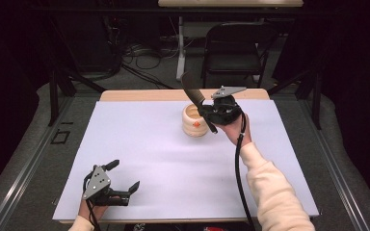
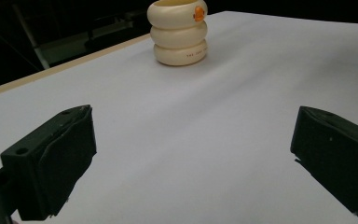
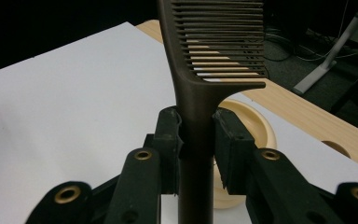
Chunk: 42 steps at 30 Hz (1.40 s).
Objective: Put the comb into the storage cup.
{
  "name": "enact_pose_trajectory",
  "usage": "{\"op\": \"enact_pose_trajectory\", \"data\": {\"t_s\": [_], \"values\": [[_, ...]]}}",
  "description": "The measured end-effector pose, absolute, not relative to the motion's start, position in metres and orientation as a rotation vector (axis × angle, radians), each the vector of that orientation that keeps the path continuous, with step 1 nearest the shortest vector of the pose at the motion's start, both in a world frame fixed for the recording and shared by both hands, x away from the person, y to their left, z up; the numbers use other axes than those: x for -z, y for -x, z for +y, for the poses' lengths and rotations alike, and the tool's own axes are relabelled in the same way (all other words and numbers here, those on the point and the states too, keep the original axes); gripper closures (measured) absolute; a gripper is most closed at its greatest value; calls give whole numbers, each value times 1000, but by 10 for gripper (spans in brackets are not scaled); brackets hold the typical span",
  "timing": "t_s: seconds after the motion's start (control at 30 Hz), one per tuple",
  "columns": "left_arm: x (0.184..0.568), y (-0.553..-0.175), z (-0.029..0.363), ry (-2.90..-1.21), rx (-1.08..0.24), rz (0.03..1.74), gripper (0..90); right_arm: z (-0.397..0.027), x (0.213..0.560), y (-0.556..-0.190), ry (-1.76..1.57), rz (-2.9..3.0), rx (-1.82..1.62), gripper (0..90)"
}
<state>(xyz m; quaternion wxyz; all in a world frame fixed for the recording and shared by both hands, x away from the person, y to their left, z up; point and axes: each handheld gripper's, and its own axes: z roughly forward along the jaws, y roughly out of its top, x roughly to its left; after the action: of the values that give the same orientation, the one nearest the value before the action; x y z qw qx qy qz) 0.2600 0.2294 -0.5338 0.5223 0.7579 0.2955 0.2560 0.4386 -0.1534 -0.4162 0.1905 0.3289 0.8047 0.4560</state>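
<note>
Comb (image 3: pixel 200 98), dark brown and wide-toothed, stands clamped by its handle between the jaws of the right tongs (image 3: pixel 196 135); its toothed end rises past them toward 12 o'clock in the right gripper view. In the high view the comb (image 1: pixel 191 89) slants up toward 11 o'clock from the right tongs (image 1: pixel 203 109), which a hand holds raised above the far middle of the desk (image 1: pixel 139 144). Just under and beside those tongs sits a cream cup (image 1: pixel 194 121) built like three stacked rings, with a small orange mark on its side; it rests upright on the white sheet that covers the desk. The right gripper view shows the cup's rim (image 3: pixel 254 122) behind the closed jaws.

Left tongs (image 1: pixel 124 176) rest low at the near edge of the desk, at about 7 o'clock from the cup and well apart from it. Their jaws are spread wide and hold nothing; in the left gripper view the cup (image 2: pixel 178 32) stands far off at 12 o'clock.

Beyond the desk, a black folding chair (image 1: pixel 233 48) and cables lie on the floor.
</note>
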Motion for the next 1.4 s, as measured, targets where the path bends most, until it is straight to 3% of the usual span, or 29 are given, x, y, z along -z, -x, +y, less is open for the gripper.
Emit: {"op": "enact_pose_trajectory", "data": {"t_s": [1.4], "values": [[534, -260, 229, -1811, -614, 709, 2, -142, 399, -453, -886, 2205, -1313, 724]]}}
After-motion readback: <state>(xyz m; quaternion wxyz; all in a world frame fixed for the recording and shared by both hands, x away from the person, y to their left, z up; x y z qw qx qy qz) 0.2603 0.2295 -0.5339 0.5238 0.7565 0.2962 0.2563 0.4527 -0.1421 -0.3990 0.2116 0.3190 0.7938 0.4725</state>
